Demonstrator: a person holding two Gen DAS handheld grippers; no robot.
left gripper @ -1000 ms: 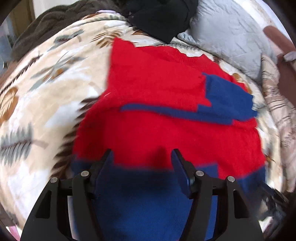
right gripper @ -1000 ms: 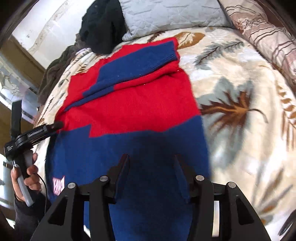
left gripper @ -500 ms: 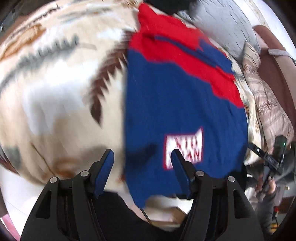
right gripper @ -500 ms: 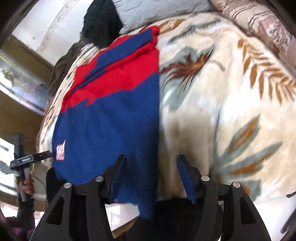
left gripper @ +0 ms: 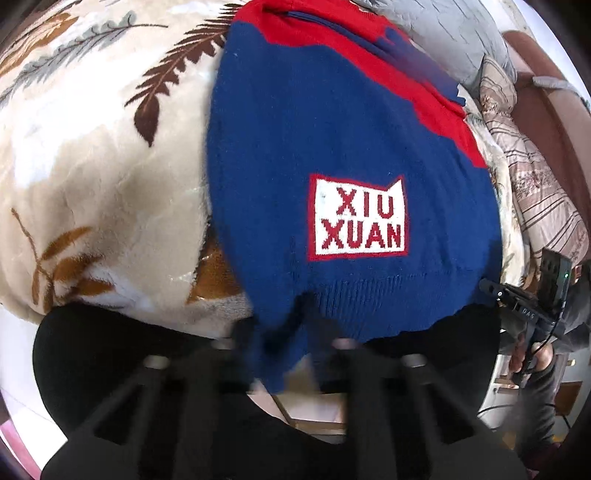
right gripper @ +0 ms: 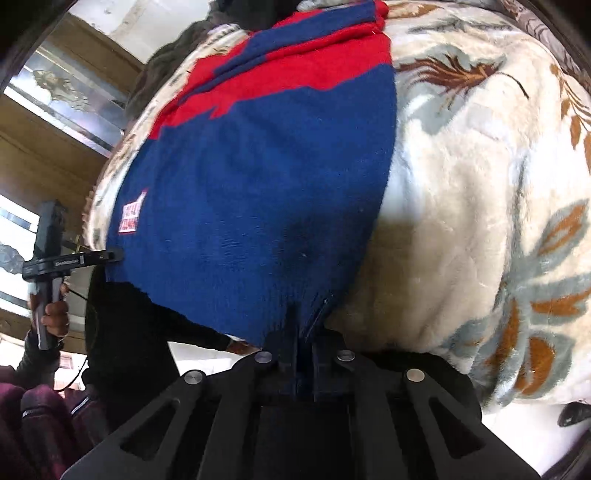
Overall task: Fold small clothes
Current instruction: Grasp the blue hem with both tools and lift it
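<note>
A small red and blue knitted sweater with a white "XIU XUAN" patch lies on the bed, its blue hem hanging over the near edge. My left gripper is blurred; its jaws stand close together on the hem's left corner. In the right wrist view the sweater shows too. My right gripper is shut on the hem's right corner. The left gripper shows at the hem's far corner.
A cream fleece blanket with leaf print covers the bed. A grey quilted pillow and a striped pillow lie at the head. Wooden panelling stands left.
Both grippers moved back from over the sweater to the bed's near edge. Their open jaws have closed onto the two corners of the blue hem.
</note>
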